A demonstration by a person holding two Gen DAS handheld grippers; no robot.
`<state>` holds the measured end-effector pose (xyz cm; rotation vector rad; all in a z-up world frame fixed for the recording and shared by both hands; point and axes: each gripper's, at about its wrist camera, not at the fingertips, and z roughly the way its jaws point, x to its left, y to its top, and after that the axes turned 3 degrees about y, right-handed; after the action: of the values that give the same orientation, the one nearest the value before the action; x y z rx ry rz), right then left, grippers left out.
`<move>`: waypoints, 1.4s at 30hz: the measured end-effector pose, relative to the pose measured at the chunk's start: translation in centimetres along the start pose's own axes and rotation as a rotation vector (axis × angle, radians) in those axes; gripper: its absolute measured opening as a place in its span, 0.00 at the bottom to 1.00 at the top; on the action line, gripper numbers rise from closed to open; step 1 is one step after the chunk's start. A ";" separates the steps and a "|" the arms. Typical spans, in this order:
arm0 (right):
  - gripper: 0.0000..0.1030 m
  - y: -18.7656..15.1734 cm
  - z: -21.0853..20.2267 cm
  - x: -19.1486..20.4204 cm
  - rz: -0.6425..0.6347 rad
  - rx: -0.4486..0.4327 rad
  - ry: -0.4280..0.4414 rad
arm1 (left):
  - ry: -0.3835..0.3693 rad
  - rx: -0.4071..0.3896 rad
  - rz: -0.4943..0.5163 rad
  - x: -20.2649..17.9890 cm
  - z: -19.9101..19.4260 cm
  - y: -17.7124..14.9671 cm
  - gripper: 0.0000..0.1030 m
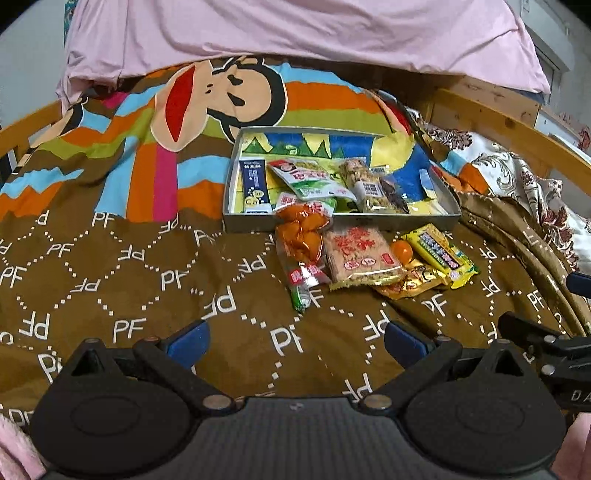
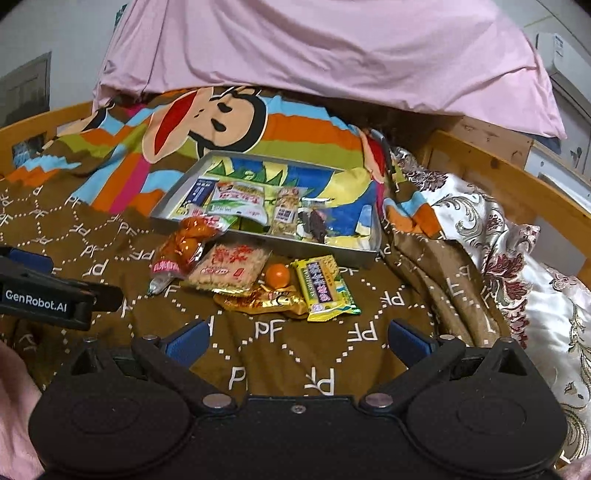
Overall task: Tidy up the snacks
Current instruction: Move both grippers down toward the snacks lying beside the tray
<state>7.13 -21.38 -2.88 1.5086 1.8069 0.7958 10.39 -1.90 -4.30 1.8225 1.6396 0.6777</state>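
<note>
A grey metal tray lies on the bed and holds several snack packs, among them a blue-and-white pack and a green-and-white pack. In front of it on the brown blanket lie an orange snack bag, a cracker pack with red writing, a small orange ball, a gold wrapper and a yellow bar. My left gripper and my right gripper are both open and empty, short of the snacks.
A wooden bed frame runs round the bed. A pink pillow lies at the far end and a floral quilt on the right. The left gripper's body shows at the right wrist view's left edge.
</note>
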 end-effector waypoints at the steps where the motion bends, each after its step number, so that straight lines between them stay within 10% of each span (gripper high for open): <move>1: 0.99 0.0 0.1 0.1 -0.005 0.004 0.002 | 0.007 0.002 0.001 0.0 0.0 0.0 0.99; 42: 0.99 2.0 4.7 -0.7 -0.022 0.093 0.020 | 0.056 0.194 -0.139 2.7 4.0 2.1 0.99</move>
<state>12.16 -21.56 -4.05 1.5414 1.8953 0.7277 15.05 0.30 -5.62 1.8139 1.9072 0.5287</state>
